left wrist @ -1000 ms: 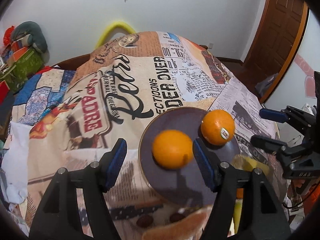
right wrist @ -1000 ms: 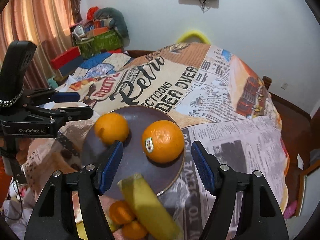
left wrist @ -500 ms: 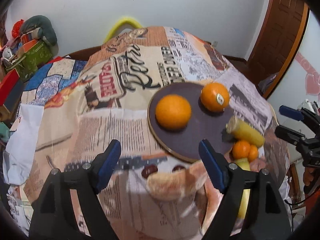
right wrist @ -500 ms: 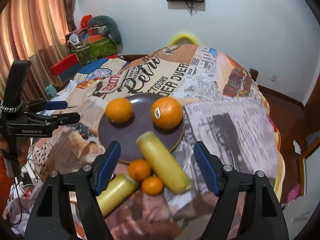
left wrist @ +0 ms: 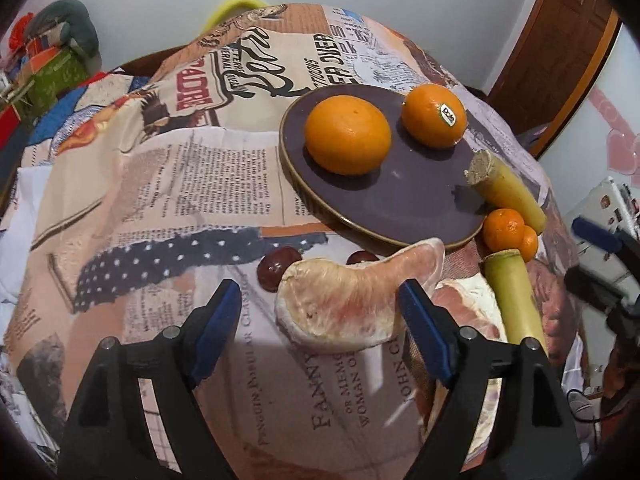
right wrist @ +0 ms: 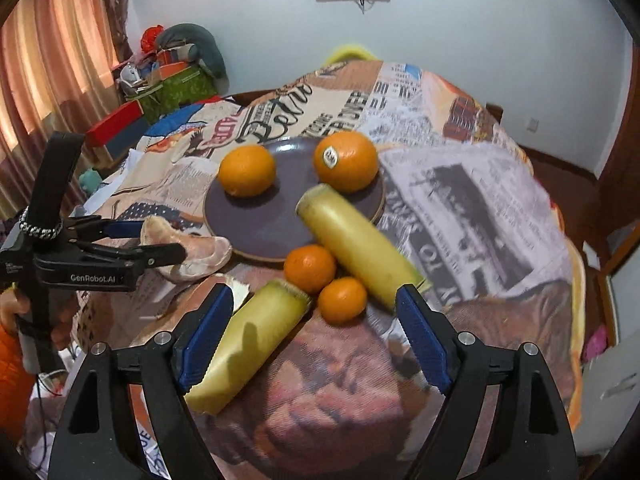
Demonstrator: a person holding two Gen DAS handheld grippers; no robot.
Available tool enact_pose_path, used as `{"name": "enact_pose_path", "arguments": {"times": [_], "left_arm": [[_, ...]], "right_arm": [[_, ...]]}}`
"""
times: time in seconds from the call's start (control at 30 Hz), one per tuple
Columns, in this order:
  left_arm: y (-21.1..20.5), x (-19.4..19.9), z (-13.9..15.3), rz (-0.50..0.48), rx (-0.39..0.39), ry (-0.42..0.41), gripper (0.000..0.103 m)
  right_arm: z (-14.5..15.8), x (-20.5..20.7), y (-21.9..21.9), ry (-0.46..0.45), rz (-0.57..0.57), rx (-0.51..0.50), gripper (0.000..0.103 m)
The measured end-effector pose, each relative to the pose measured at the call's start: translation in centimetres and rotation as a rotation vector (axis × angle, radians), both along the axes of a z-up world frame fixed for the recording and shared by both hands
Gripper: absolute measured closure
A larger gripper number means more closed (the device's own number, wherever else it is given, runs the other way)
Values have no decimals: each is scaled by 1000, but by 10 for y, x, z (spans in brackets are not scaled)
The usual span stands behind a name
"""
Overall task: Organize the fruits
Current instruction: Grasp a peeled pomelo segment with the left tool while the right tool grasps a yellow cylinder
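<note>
A dark purple plate (left wrist: 400,184) (right wrist: 260,224) holds a plain orange (left wrist: 348,140) (right wrist: 247,170) and a stickered orange (left wrist: 434,116) (right wrist: 346,162). A peeled pomelo segment (left wrist: 348,304) (right wrist: 192,252) lies on the cloth between the fingers of my open left gripper (left wrist: 320,300) (right wrist: 160,240); the pads do not press on it. My right gripper (right wrist: 314,300) (left wrist: 574,252) is opening. A yellow sugarcane piece (right wrist: 248,340) (left wrist: 516,300) lies against its left finger, ungripped. Two tangerines (right wrist: 310,268) (left wrist: 502,228) sit just past its tips.
A second sugarcane piece (right wrist: 360,248) (left wrist: 508,192) rests across the plate's rim. Two dark round fruits (left wrist: 276,270) and another pomelo piece (left wrist: 468,312) lie nearby. The newspaper-print tablecloth (left wrist: 160,184) covers a round table that drops off all around. Boxes (right wrist: 176,84) stand far left.
Both grippers have drawn back from the plate and sunk, with their jaws wider. The oranges now sit farther off; pomelo, sugarcane and tangerines have come into view close to the fingers.
</note>
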State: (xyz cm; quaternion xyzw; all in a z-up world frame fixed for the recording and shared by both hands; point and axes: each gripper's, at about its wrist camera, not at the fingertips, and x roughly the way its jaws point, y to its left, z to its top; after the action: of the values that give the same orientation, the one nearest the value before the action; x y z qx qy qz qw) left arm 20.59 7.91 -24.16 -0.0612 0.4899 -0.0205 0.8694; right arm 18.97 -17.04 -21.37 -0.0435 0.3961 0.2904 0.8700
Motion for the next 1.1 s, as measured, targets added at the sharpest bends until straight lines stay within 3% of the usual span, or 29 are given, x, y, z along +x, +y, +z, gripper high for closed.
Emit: {"name": "enact_pose_path", "arguments": {"times": [0.13, 0.23, 0.3, 0.47, 0.67, 0.83, 1.1], "left_arm": [[-3, 0, -1, -21, -24, -17, 23], [-9, -5, 1, -48, -33, -37, 37], [-12, -9, 4, -49, -15, -51, 39], [-18, -25, 7, -54, 51, -57, 58], [-14, -47, 13, -51, 6, -70, 77], [-24, -61, 16, -76, 20, -74, 83], [-20, -86, 22, -56, 25, -76, 83]], "right_arm": [[-7, -4, 3, 22, -13, -15, 22], [-9, -9, 7, 30, -8, -23, 22], [-8, -13, 8, 37, 0, -21, 21], [-11, -22, 15, 52, 20, -18, 20], [-20, -32, 29, 85, 62, -33, 19], [-27, -38, 37, 98, 85, -52, 20], [-24, -44, 20, 90, 69, -38, 21]]}}
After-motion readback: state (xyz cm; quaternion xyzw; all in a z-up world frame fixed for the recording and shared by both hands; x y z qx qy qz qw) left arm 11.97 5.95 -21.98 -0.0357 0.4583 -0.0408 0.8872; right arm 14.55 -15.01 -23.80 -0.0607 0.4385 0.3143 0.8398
